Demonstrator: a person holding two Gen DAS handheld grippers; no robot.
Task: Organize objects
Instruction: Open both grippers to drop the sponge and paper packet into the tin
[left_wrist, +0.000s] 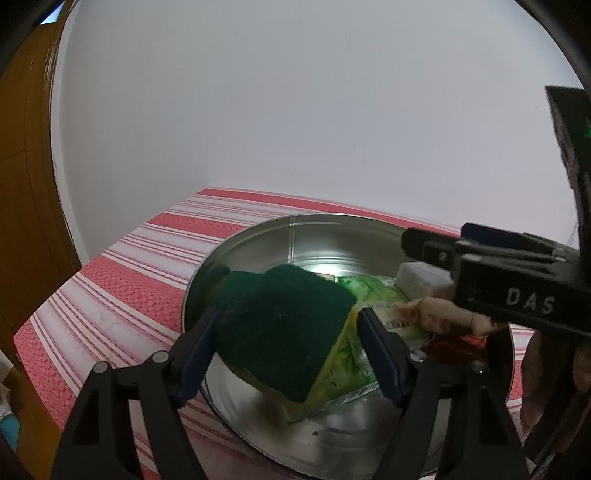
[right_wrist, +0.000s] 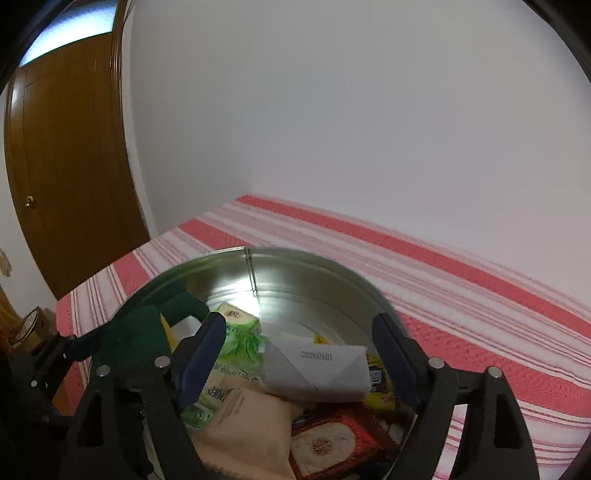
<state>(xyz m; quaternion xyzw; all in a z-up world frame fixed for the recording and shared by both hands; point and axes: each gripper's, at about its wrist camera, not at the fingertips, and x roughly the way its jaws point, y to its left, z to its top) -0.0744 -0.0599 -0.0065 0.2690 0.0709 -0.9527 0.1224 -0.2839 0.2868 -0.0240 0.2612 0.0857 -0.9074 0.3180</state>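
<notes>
Metal basin (right_wrist: 314, 266) on striped tablecloth (right_wrist: 480, 295); sponge (left_wrist: 284, 332) left inside, tissue pack (right_wrist: 236, 343) beside, paper packet (right_wrist: 321, 369) right.

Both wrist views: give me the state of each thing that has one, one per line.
Left gripper: open, jaws either side of the sponge.
Right gripper: open, holding nothing, over the basin.
Sponge: tilted, green side up, over the packets in the basin.
Metal basin: upright on the striped cloth, partly filled.
Green packet: lying in the basin.
White packet: lying on top of the pile.
Door: shut.
</notes>
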